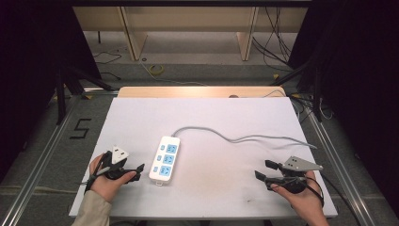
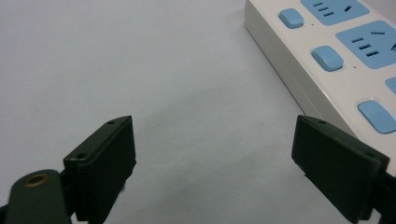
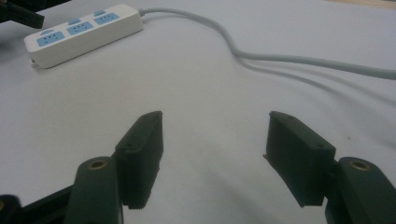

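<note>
Item one: a white power strip (image 1: 165,158) with blue sockets, lying flat on the white table (image 1: 226,188), left of centre and toward the person's side. Its long axis runs from the near edge toward the far edge, leaning slightly right at the far end; the near end points at the person, the far end carries the cable. Item two: a grey cable (image 1: 235,137), leaving the strip's far end, curving right across the table and running off toward the right edge. Item three: the left gripper (image 1: 136,170), held in the left hand (image 1: 107,181) just left of the strip's near end, jaws pointing right toward it. In the left gripper view its jaws stand wide apart, released, with bare table between them; the strip (image 2: 336,60) lies just beyond the right-hand jaw, whether touching it cannot be told. Item four: the right gripper (image 1: 264,170), held in the right hand (image 1: 301,193) near the table's right front corner, jaws pointing left, well apart from the strip. In the right gripper view its jaws are likewise spread and grasp nothing; the strip (image 3: 81,33) and the cable (image 3: 299,60) lie farther off. Open room: a broad bare stretch of table between strip and right gripper, and more bare surface behind the strip up to the far edge; the left gripper sits near the table's left edge.
</note>
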